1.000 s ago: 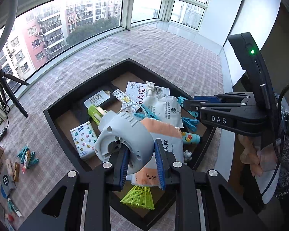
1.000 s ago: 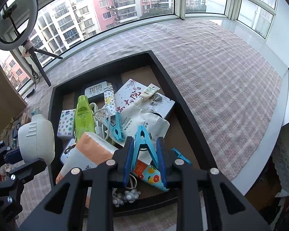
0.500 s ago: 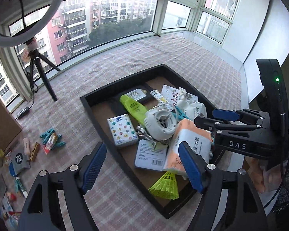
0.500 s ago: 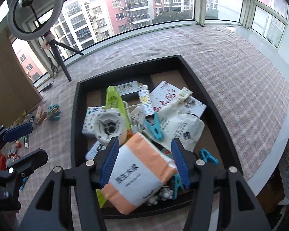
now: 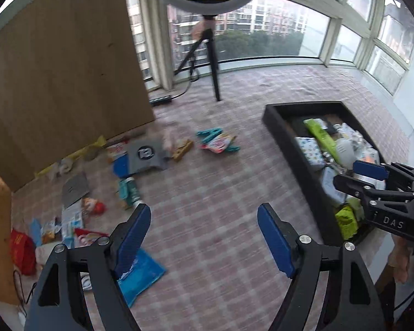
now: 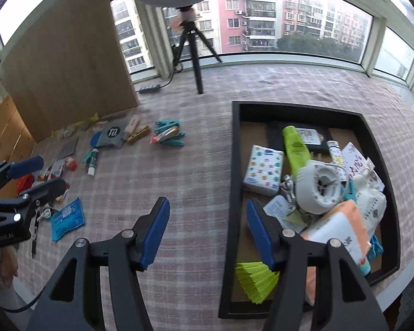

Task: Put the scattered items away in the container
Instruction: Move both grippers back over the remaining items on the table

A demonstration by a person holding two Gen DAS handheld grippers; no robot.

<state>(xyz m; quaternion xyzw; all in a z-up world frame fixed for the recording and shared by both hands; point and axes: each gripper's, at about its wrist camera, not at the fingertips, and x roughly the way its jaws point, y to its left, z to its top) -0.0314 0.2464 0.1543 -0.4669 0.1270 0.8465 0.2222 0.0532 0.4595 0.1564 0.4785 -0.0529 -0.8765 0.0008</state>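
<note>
Container — black shallow tray on the checked cloth, to the right of the scattered items and well apart from them.

Contents, heaped toward the near right corner: green tube, star-print tissue pack, white round device, orange-and-white pack, white pouch, yellow-green shuttlecock, teal pegs, cards.

Still outside, far left: blue sachet, grey pouch, teal peg cluster, glue stick, small packets by the wooden panel.

Left gripper — fingers wide apart, holding nothing, over bare cloth near the sachet. Right gripper — fingers apart, empty, straddling the tray's near wall.

Risks: flat sachets may slip from the pads or drag the cloth; the heap is high, so further drops on that corner could slide over the rim; the two grippers could collide over the tray.
</note>
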